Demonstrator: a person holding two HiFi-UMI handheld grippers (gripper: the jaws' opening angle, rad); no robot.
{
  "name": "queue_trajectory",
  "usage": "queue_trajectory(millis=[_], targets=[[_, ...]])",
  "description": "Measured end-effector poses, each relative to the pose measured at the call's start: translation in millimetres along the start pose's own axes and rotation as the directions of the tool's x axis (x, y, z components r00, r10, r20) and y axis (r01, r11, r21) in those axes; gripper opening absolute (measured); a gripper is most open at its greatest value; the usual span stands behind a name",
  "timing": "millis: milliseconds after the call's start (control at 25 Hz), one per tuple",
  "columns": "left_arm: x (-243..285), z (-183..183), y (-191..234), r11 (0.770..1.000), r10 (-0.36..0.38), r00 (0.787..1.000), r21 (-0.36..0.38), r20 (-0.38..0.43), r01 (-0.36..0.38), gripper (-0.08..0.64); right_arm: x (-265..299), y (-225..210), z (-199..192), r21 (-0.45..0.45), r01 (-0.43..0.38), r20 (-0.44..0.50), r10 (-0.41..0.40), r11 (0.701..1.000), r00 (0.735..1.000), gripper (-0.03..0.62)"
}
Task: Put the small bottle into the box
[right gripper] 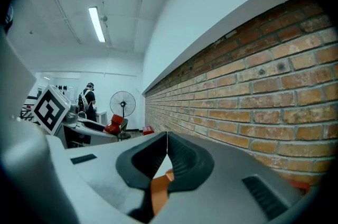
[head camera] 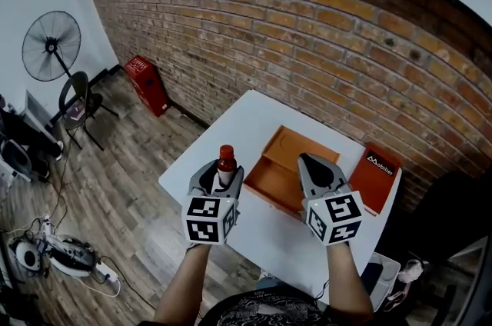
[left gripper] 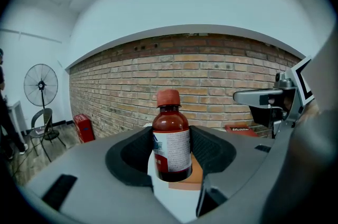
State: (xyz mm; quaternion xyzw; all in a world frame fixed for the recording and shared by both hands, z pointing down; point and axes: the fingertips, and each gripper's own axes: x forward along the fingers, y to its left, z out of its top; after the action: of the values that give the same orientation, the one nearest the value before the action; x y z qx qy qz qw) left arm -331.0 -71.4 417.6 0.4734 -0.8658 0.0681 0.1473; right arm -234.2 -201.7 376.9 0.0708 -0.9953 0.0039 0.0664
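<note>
A small brown bottle (head camera: 225, 163) with a red cap and white label stands upright between the jaws of my left gripper (head camera: 223, 174), which is shut on its body. In the left gripper view the bottle (left gripper: 171, 139) fills the middle, pressed by the black pads (left gripper: 211, 151) on both sides. The open orange wooden box (head camera: 283, 165) lies on the white table (head camera: 254, 117), just right of the bottle. My right gripper (head camera: 317, 169) hovers over the box's right part, its jaws shut with nothing between them (right gripper: 167, 138); the orange box (right gripper: 158, 190) shows below them.
A red flat case (head camera: 374, 178) with white print lies on the table's right end. A brick wall (head camera: 323, 48) runs behind the table. On the floor at left are a standing fan (head camera: 51, 46), a chair (head camera: 77, 105), a red crate (head camera: 146, 83) and cables (head camera: 61, 251).
</note>
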Motion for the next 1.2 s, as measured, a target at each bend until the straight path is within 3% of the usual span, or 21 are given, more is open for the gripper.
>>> queue_trajectory(millis=[720, 960, 1200], targets=[[73.3, 6.8, -31.8, 0.986, -0.154, 0.987, 0.06, -0.042, 0.156, 0.233, 5.1, -48.9, -24.9, 0.028, 0.125, -0.03, -0.124, 0.992, 0.992, 0.021], [91.9, 8.6, -41.2, 0.953, -0.281, 0.958, 0.101, -0.054, 0.285, 0.233, -2.9, -59.6, -26.4, 0.043, 0.257, -0.034, -0.256, 0.965, 0.966, 0.021], [109.5, 15.8, -55.6, 0.9, -0.41, 0.91, 0.134, -0.07, 0.415, 0.233, -16.9, -71.5, -22.7, 0.052, 0.399, -0.044, -0.397, 0.916, 0.917, 0.02]])
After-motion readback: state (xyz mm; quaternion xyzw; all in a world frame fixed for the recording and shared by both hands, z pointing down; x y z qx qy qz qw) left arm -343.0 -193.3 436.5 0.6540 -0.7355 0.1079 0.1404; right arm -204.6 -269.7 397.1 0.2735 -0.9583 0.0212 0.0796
